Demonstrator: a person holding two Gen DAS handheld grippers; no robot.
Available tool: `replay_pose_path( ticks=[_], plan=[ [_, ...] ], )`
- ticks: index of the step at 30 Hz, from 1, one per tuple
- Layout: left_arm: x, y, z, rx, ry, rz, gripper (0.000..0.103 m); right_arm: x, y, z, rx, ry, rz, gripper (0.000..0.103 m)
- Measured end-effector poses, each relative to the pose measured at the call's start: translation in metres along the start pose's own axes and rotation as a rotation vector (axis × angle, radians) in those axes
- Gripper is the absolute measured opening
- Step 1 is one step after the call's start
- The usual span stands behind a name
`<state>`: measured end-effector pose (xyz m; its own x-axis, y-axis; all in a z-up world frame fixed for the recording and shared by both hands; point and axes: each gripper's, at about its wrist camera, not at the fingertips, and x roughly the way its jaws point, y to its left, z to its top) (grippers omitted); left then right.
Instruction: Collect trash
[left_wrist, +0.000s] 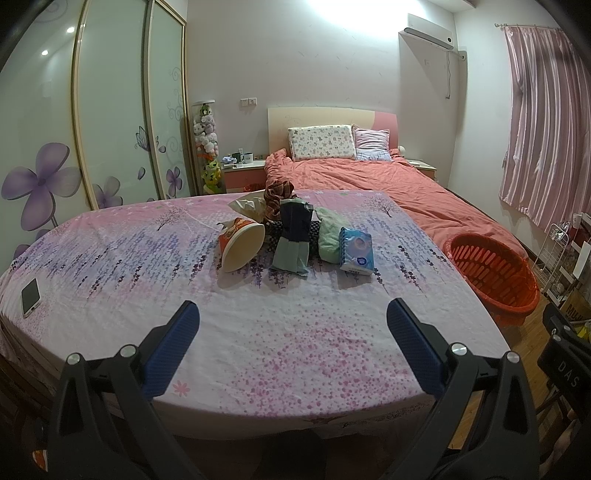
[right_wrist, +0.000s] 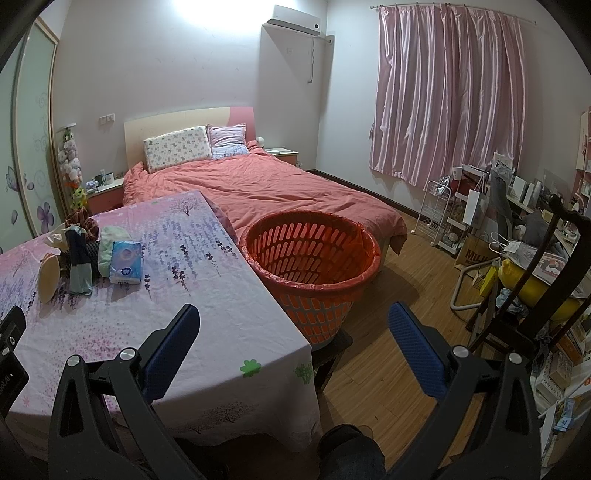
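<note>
A cluster of clutter sits mid-table on the flowered cloth: an empty noodle cup (left_wrist: 242, 245) tipped on its side with its mouth toward the camera, a crumpled bag (left_wrist: 248, 206) behind it, a dark and grey piece of clothing (left_wrist: 291, 240) propped up beside it, a green bundle (left_wrist: 330, 232), and a blue tissue pack (left_wrist: 356, 251) at the right end. All of it lies well ahead of the left gripper (left_wrist: 293, 325), whose blue-padded jaws stand wide apart and hold nothing, over bare cloth at the near edge of the table (left_wrist: 277, 350).

The right gripper (right_wrist: 294, 328) is likewise spread open and empty, straddling the table's corner; the pile lies far off to its left. The orange basket (right_wrist: 314, 258), lined with a red bag, stands on the floor just beside the table, ahead of these jaws. A phone (left_wrist: 30, 297) lies near the table's left edge. Behind is a bed (right_wrist: 277, 188).
</note>
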<state>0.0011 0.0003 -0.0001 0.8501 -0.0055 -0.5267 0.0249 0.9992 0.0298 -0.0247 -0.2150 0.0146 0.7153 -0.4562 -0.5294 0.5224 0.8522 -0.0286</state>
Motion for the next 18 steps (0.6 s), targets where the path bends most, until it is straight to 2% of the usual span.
replay_pose_path(
  ticks=[18],
  plan=[
    [0.010,0.000,-0.006,-0.007,0.023,0.011,0.099,0.006,0.001,0.000,-0.013,0.006,0.005,0.101]
  ],
)
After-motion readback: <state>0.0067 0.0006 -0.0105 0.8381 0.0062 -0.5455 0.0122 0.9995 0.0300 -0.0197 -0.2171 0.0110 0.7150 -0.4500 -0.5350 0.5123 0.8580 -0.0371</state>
